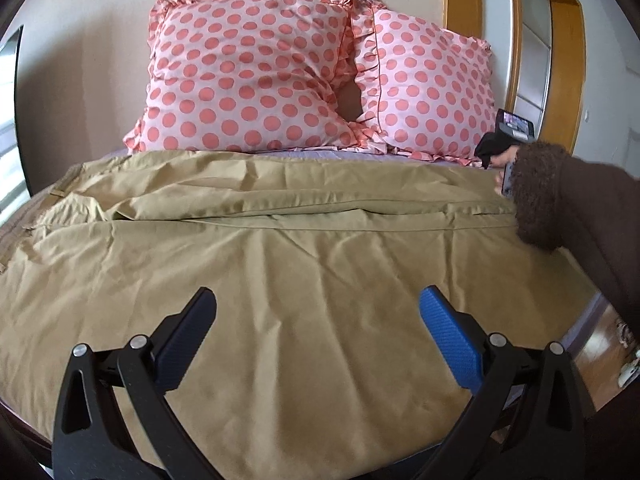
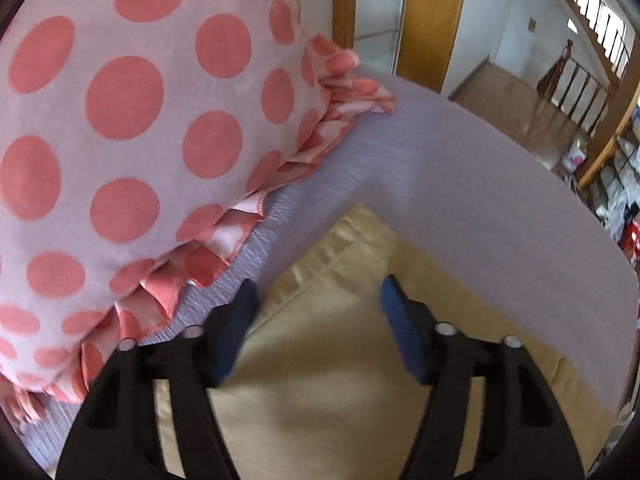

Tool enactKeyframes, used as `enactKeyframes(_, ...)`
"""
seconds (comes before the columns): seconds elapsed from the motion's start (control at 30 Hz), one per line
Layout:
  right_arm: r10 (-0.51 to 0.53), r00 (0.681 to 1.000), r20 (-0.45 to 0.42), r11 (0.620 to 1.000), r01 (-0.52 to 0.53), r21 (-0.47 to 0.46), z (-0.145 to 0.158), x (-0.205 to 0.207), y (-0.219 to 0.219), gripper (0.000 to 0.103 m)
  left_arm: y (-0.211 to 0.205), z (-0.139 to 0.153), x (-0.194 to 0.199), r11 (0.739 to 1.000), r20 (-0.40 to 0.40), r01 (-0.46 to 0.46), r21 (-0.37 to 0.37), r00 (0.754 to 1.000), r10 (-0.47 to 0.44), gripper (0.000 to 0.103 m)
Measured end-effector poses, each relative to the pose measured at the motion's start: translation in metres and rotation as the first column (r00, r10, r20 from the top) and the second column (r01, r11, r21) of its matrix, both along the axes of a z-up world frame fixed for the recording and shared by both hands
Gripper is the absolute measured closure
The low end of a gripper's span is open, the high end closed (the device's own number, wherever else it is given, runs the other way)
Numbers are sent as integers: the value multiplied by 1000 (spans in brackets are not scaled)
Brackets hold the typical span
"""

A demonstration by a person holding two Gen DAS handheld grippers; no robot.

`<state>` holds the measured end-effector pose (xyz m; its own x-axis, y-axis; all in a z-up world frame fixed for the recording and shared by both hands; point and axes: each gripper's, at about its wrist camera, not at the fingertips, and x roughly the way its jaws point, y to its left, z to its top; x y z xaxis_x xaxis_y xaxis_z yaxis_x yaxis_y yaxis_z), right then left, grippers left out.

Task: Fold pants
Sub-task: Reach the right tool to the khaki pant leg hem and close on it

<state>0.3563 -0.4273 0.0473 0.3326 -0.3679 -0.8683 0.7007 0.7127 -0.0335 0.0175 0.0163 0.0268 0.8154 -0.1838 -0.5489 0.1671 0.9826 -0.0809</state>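
The pants (image 1: 280, 240) are spread wide across the bed (image 2: 460, 184), tan cloth wrinkled, the legs lying side by side and running left to right, the waistband at the far left. Two dotted pillows (image 1: 248, 76) are propped against the wall at the far side. The left gripper (image 1: 318, 304) is held over the near leg, its fingers (image 1: 444, 320) spread wide, nothing gripped. Over on the right, the right gripper (image 2: 316, 292) is seen hovering over a hem corner (image 2: 360, 228) of the pants, close beside the right pillow (image 2: 132, 132); its fingers are also parted wide, with no cloth caught between them. A brown sleeve (image 1: 560, 200) is seen at the right edge.
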Motion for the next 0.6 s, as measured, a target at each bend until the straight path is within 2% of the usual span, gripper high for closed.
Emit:
enactKeyframes(0.03,6,1000,13,1000,-6,-8,0,-4,-1,52,1,0,0,1000,-5,6,-14,1000,-6,2)
enactKeyframes(0.07,7,1000,28,1000,-6,-11,0,-9,-4,65,3,0,-1,999,-9,12,-31,1000,-13,2)
enactKeyframes(0.1,3,999,53,1000,-3,3,0,-17,-10,87,6,1,-1,998,-17,24,-63,1000,-26,2)
enactKeyframes(0.13,1,994,106,998,-7,62,0,-27,-20,93,9,2,-3,995,-19,36,-93,999,-38,2)
enactKeyframes(0.2,-21,980,198,982,-17,186,-3,-44,-43,96,20,5,-8,981,-15,66,-185,997,-70,2)
enactKeyframes(0.27,-30,957,289,962,-51,267,8,-63,-50,97,29,7,-11,964,-4,74,-255,997,-77,2)
enactKeyframes(0.33,-22,913,407,941,-119,317,27,-97,-50,98,43,12,-15,947,5,51,-316,999,-52,2)
enactKeyframes(0.37,-17,870,492,925,-173,338,39,-128,-52,98,51,14,-17,942,9,26,-335,1000,-24,2)
enactKeyframes(0.4,-15,847,531,918,-199,343,45,-146,-57,98,58,17,-19,938,15,0,-346,1000,6,2)
enactKeyframes(0.47,-12,779,627,896,-270,352,61,-216,-53,98,70,24,-21,935,31,-36,-354,998,50,2)
enactKeyframes(0.53,-7,760,649,888,-293,353,67,-268,-42,98,83,34,-21,937,50,-76,-342,994,99,2)
enactKeyframes(0.6,-10,777,629,884,-288,369,58,-312,-35,98,95,46,-16,937,71,-117,-329,987,148,2)
